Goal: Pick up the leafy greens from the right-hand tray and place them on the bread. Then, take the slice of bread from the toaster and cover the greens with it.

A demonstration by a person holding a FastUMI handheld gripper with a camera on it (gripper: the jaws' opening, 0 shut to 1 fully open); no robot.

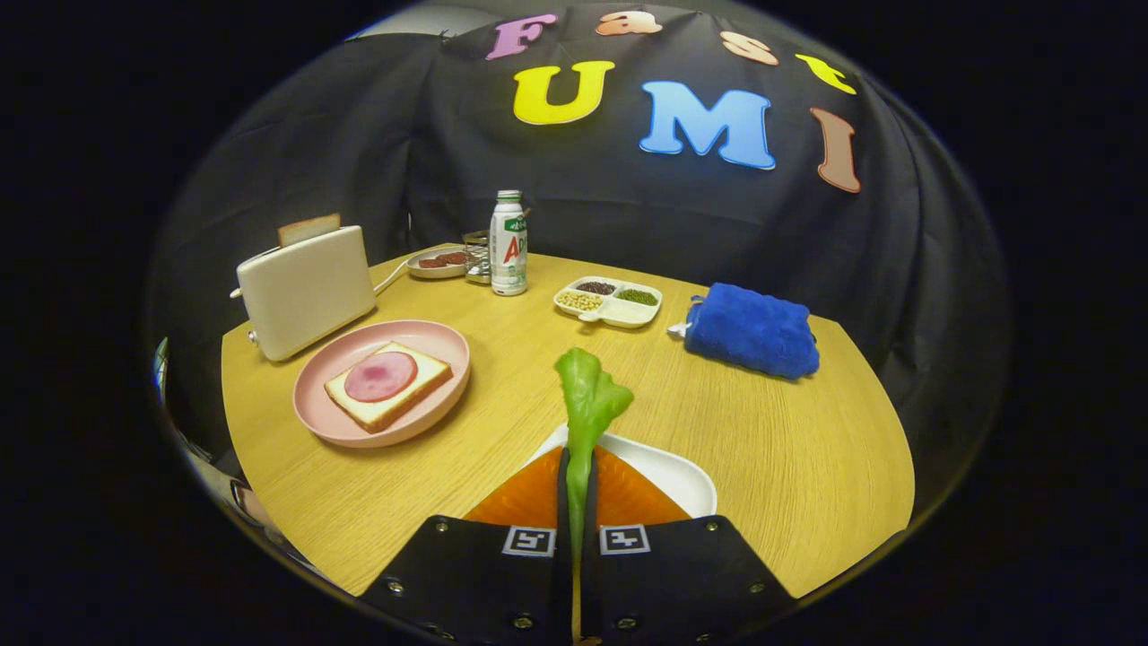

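Two fingers of the claw (574, 502) were pinched together on the stalk of the leafy greens (587, 399), whose leaf stood up just ahead of them over the white tray (682, 480) at the table's (807, 449) near edge. The leaf looked light, limp and easily torn, so the firmer stalk seemed the right hold. Toward the left edge, a pink plate (314, 417) carried bread (395, 399) topped with a ham round; behind it, the toaster (305, 292) held a slice (308, 229).
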